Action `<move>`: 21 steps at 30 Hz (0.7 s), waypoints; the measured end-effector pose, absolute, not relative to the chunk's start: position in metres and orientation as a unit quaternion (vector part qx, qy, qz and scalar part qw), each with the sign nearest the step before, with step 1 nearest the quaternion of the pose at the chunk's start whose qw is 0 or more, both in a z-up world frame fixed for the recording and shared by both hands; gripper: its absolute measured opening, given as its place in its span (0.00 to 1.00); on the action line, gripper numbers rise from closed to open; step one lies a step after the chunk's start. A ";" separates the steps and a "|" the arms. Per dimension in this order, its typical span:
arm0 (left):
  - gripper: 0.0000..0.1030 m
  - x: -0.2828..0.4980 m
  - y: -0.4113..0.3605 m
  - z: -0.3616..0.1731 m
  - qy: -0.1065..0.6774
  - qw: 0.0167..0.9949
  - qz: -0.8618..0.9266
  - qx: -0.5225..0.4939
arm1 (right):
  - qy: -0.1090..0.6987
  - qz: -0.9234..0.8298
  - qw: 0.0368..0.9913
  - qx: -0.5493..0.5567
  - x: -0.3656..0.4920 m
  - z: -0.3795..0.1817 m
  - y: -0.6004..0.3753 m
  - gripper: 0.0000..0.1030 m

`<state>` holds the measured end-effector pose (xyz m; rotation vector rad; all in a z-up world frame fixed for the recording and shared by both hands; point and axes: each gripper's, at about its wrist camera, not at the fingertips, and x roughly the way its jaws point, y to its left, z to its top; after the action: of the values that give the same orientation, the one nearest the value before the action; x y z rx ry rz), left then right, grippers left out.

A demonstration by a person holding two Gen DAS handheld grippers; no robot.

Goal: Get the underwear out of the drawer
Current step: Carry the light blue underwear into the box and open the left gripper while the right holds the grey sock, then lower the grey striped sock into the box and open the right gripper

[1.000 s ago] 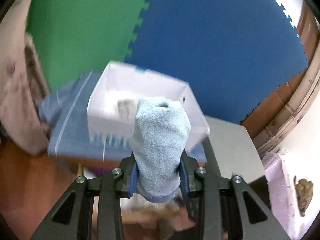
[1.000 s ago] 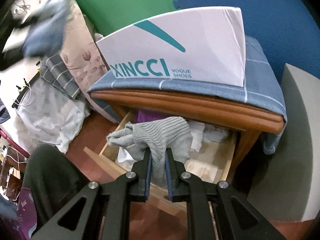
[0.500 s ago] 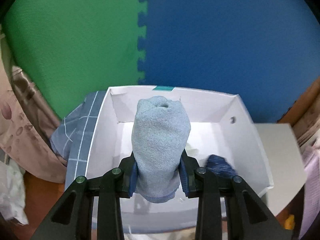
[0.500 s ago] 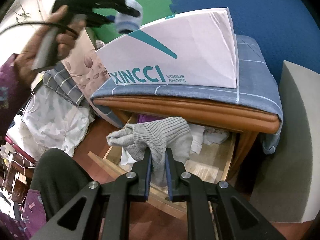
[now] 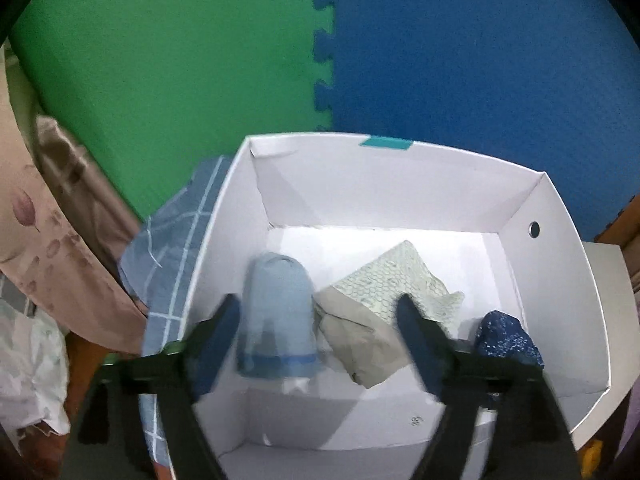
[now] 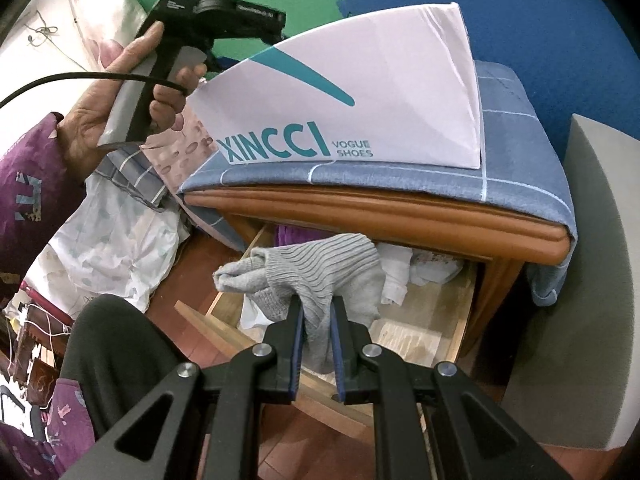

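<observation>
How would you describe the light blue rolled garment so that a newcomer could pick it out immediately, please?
Find the white shoe box standing on the blue checked cloth. Three garments lie inside; the light blue roll is leftmost, near the left wall. Unlike the flat pale patterned piece and dark speckled navy one, it is plain and dome-shaped.

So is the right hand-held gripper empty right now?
No, the right hand-held gripper is clamped on a grey ribbed garment above the open drawer.

White cardboard shoe box [image 6: 360, 92], outer side wall, at 12 o'clock: teal "XINCCI", smaller "VOGUE SHOES" at its 3 o'clock.
</observation>
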<state>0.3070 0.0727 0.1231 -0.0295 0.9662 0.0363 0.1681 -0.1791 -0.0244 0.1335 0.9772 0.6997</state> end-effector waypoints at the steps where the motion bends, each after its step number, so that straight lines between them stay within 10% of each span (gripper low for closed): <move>1: 0.81 0.302 0.072 0.127 0.454 0.891 0.018 -0.009 | 0.460 0.329 0.823 0.063 0.168 -0.025 -0.179 0.12; 21: 0.97 0.143 0.058 0.160 0.350 0.936 0.002 0.047 | 0.305 0.341 0.882 0.110 0.192 0.085 -0.200 0.12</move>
<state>0.1434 0.0585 0.1598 0.0957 0.7151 0.0048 0.1916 -0.1999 0.0854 0.2298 0.6355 0.7111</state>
